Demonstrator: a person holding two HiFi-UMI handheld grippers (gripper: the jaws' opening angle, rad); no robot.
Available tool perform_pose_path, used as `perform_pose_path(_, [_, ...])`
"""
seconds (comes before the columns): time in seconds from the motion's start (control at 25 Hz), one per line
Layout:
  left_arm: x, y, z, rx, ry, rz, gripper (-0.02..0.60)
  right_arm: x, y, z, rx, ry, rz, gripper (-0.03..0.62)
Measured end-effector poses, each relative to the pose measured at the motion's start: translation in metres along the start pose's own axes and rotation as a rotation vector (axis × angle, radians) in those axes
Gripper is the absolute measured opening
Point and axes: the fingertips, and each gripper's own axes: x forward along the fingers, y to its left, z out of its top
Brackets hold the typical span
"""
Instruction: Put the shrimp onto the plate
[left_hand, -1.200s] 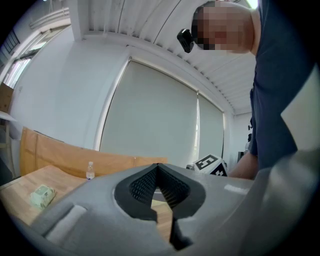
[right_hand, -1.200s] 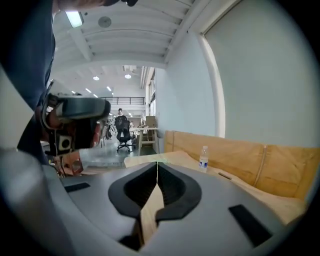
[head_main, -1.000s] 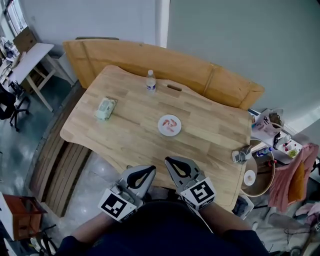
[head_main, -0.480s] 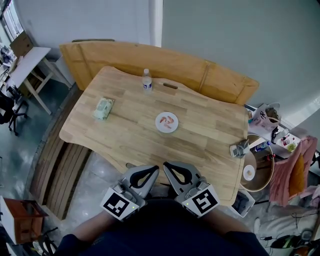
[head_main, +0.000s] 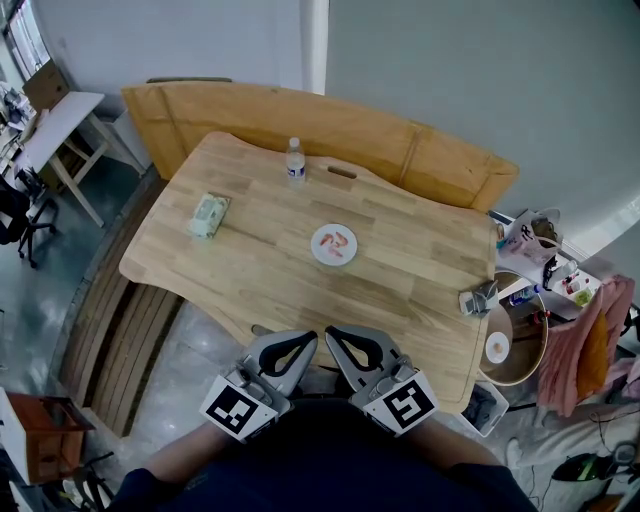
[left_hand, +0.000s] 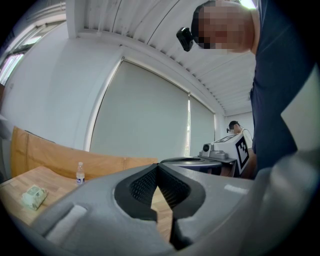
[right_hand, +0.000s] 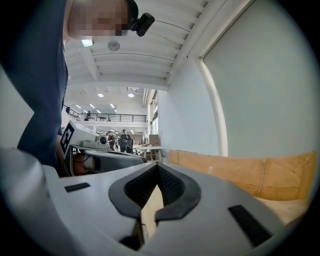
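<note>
Shrimp (head_main: 338, 243) lie on plate (head_main: 319, 250), well clear of table (head_main: 255, 245) edges.

**A:** Pale wooden table (head_main: 250, 265) dead centre. What's sitting on it?

**B:** A white plate (head_main: 315, 244) near the middle, and a clear bottle (head_main: 295, 163) upright by the far edge. There's a green packet (head_main: 208, 215) well off to the left.

**A:** And the right edge?

**B:** A small grey object (head_main: 474, 299) right at the edge. Can't tell what it is.

Shrimp (head_main: 338, 245) count on plate (head_main: 317, 240) unclear
</note>
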Motion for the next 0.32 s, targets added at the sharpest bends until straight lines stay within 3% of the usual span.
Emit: perform_pose_path(0.32, [0.002,-0.0003,0.0009,0.002,-0.003,0.009,0.0,-0.0006,-0.0026,-0.0026,0.006,0.004,0.01,0.009])
